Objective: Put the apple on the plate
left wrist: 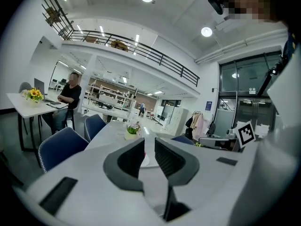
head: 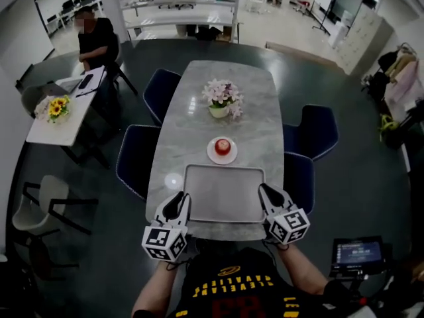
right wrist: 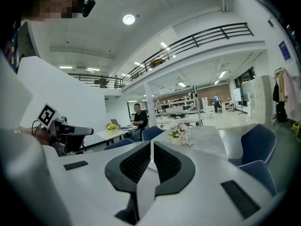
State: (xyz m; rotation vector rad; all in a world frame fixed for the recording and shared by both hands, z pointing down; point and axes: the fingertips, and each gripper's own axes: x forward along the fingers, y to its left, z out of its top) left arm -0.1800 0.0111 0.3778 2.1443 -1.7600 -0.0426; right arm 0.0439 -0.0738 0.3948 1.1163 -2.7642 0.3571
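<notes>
A red apple sits on a small white plate at the middle of the grey marble table. Both grippers rest at the table's near edge, well short of the plate. My left gripper lies at the left front corner of a grey tray, jaws drawn together with nothing between them. My right gripper lies at the tray's right front corner, also shut and empty. In the left gripper view a sliver of the plate shows in the slit of the left gripper. The right gripper points past the flowers.
A pot of pink flowers stands behind the plate. Blue chairs flank the table on both sides. A person sits at a side table with yellow flowers at the left. A small screen is at the lower right.
</notes>
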